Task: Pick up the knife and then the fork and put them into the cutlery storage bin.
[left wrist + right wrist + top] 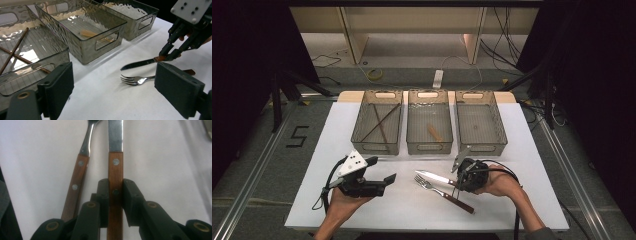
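Right claw (pixel 115 192) clamped on knife (pixel 434 177) handle, near right on counter (pixel 512 200); left claw (pixel 113 87) apart, empty. Fork (pixel 432 186) just beside knife, unsorted. Chopsticks (pixel 379 122) already in left bin (pixel 378 96).

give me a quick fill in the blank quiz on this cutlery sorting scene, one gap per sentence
1. The right gripper is shut on the wooden handle of the ____.
2. The fork lies on the white table right beside the ____.
3. The two crossed chopsticks lie in the ____ bin of the three in the high view.
4. The left gripper holds nothing; its jaws are ____.

Missing words: knife; knife; left; open
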### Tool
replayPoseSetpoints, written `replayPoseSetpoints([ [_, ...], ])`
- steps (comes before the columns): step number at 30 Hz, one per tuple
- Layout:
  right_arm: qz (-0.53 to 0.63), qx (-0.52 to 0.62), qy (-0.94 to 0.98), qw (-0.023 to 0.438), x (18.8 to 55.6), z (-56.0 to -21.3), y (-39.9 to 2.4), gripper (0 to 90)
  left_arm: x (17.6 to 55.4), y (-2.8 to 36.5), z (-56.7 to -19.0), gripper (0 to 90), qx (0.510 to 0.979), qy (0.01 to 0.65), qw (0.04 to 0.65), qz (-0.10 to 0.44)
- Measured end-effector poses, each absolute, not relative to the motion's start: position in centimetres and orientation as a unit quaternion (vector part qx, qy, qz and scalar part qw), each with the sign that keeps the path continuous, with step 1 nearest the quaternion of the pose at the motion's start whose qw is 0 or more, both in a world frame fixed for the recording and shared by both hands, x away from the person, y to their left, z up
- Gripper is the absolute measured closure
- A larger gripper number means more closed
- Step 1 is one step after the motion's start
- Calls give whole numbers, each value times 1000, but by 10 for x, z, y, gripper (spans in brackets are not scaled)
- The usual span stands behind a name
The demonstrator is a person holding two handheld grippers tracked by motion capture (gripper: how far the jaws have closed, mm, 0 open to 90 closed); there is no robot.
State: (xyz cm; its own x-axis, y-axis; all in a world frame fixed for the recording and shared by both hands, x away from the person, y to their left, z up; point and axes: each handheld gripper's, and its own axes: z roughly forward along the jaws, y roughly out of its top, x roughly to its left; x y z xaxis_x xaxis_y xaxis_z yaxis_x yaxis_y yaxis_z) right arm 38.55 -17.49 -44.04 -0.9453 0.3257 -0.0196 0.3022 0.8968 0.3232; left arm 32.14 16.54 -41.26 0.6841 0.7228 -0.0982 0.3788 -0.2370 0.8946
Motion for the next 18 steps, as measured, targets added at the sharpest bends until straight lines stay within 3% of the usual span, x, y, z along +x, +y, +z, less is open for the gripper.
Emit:
replayPoseSetpoints([
  [18,272,276,920,56,401,-414,-203,768,321,166,-412,154,764,356,510,172],
])
